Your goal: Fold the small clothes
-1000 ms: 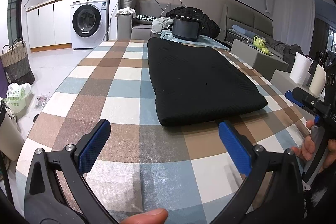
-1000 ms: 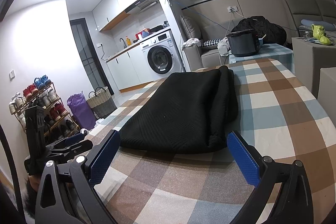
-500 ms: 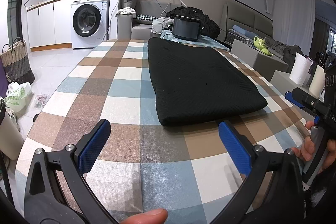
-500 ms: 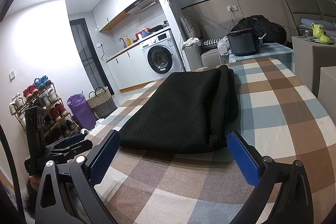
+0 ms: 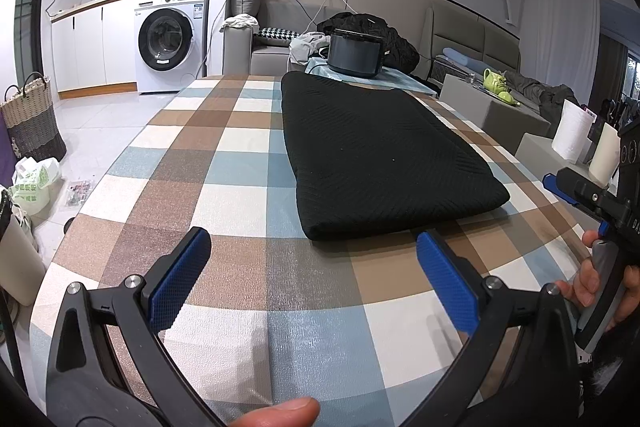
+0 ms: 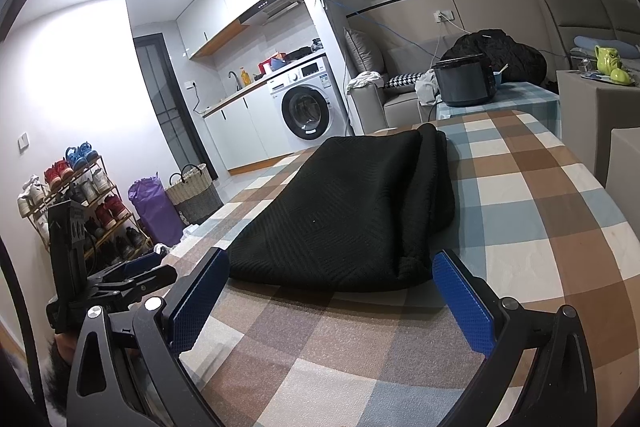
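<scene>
Checked cloth in brown, blue and white covers the tabletop (image 5: 224, 195), and on it a folded black knitted garment (image 5: 376, 151) is laid flat as a long rectangle. Its long axis is seen running straight away from the left gripper (image 5: 312, 275), one short folded edge turned toward the jaws and the far short edge reaching the tabletop's far end, near a dark round cooker (image 5: 354, 53). The left jaws are held wide apart, empty, above the cloth; the garment's near edge lies just ahead of them, toward the right-hand finger, not touched. In the right wrist view the right gripper (image 6: 332, 299) is likewise spread wide and grips nothing; the near corner of the garment (image 6: 352, 207) is framed between its blue pads (image 6: 464, 303), just beyond their tips, with layered folds stacked along the side nearer the right-hand pad. Bare checked cloth is left open beyond the left-hand finger of the left gripper and beyond the right-hand pad of the right gripper. Each gripper is caught at the edge of the other's view, held by a hand (image 5: 600, 287).
</scene>
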